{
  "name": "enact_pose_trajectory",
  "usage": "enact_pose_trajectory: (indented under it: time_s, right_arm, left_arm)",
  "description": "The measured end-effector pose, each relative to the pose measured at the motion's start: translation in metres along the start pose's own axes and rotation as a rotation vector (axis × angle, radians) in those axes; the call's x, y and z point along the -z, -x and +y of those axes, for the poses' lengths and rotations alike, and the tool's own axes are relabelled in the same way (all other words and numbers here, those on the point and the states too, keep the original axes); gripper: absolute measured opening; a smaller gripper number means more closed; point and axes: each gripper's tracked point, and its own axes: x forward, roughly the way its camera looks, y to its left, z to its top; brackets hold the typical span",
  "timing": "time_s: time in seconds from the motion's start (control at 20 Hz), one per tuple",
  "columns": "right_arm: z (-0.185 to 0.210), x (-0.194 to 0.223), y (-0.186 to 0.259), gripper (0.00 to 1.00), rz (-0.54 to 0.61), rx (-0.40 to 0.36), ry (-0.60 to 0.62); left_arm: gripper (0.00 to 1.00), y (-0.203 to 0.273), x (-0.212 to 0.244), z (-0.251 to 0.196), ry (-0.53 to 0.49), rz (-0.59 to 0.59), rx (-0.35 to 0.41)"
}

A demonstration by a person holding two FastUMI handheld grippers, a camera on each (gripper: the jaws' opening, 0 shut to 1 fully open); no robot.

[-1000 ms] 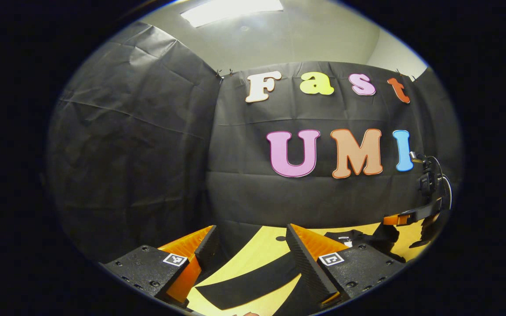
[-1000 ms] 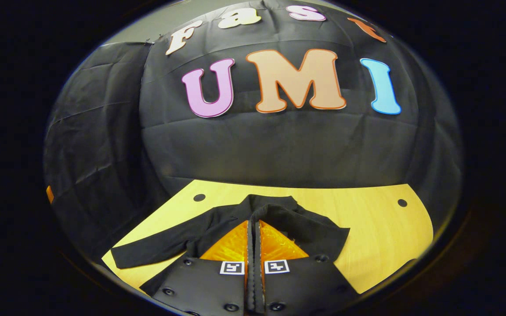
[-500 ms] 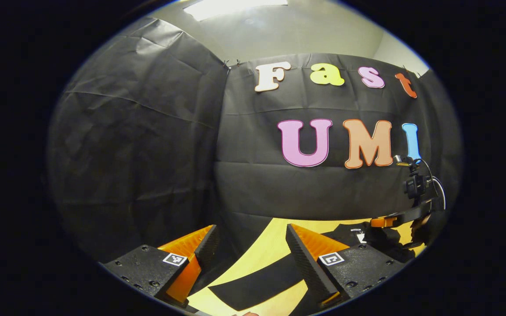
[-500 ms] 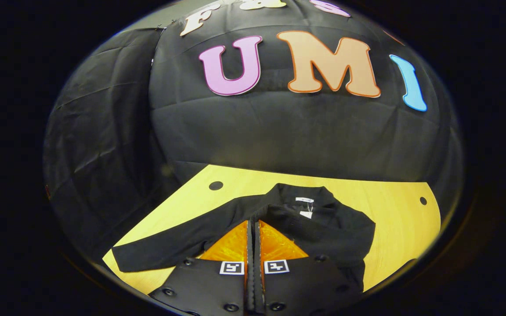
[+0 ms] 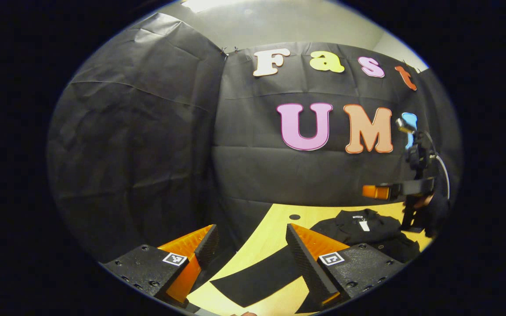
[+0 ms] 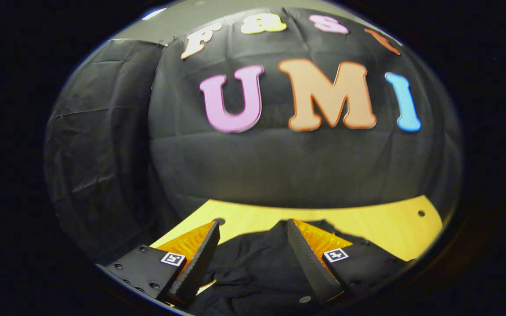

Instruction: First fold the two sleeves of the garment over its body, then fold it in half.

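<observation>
My right gripper (image 6: pixel 253 245) is open above the black cloth garment (image 6: pixel 253 272), holding nothing. The garment lies on the yellow wooden table (image 6: pixel 380 224), and one sleeve seems already folded over the body. My left gripper (image 5: pixel 251 252) is also open, above the long black sleeve (image 5: pixel 257 278) which lies flat at the near left. I judge the next move is to lower it, pinch this sleeve and carry it rightward over the body.

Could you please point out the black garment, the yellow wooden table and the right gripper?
Black garment (image 5: pixel 367 228): left gripper view, on its body by the collar.
Yellow wooden table (image 6: pixel 380 221): right gripper view, on bare tabletop past the garment.
Right gripper (image 6: pixel 253 245): right gripper view, midway between its open fingertips.
</observation>
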Motion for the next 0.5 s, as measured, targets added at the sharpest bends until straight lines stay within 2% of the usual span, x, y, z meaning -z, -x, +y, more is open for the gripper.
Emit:
enact_pose_trajectory:
  time_s: [0.15,0.3,0.5]
  right_arm:
    - [-0.019,-0.022,0.029,0.95,-0.063,0.021,0.027]
    - [-0.041,-0.037,0.062,0.99,-0.101,0.059,0.07]
    - [-0.077,-0.04,0.093,0.96,-0.116,0.127,0.095]
  left_arm:
    - [0.93,-0.011,0.027,-0.002,0.014,0.064,0.018]
    - [0.93,-0.025,0.059,-0.004,0.056,0.155,0.027]
    - [0.93,-0.042,0.101,0.007,0.041,0.255,-0.004]
